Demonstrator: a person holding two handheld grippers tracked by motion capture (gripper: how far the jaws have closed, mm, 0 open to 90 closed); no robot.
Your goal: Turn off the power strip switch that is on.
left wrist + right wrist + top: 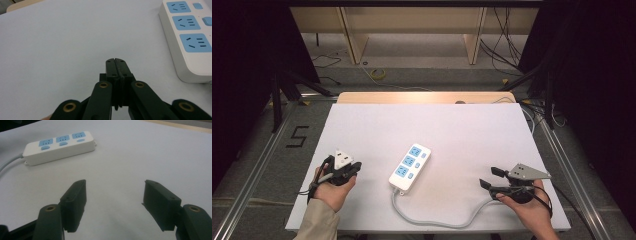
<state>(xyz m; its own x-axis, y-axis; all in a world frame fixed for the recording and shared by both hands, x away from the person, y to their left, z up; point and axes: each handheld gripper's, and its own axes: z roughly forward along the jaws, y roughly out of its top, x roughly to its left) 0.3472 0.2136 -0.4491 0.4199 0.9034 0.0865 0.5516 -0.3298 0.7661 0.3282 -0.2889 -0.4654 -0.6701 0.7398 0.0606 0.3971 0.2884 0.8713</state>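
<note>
A white power strip (410,167) with three blue sockets and blue switches lies near the middle of the white table, its grey cord (437,220) curling toward the front edge. It lies at the right edge (186,37) of the left gripper view and at the upper left (60,146) of the right gripper view. My left gripper (354,167) rests at the front left, jaws pressed together with nothing between them (116,61). My right gripper (492,177) sits at the front right, jaws wide apart and empty (115,195).
The white table sheet (462,135) has a wooden strip (422,96) along its far edge. Beyond it stand wooden legs and loose cables on the floor. Metal rails run along both sides, with a "5" marked on the floor (297,136) at left.
</note>
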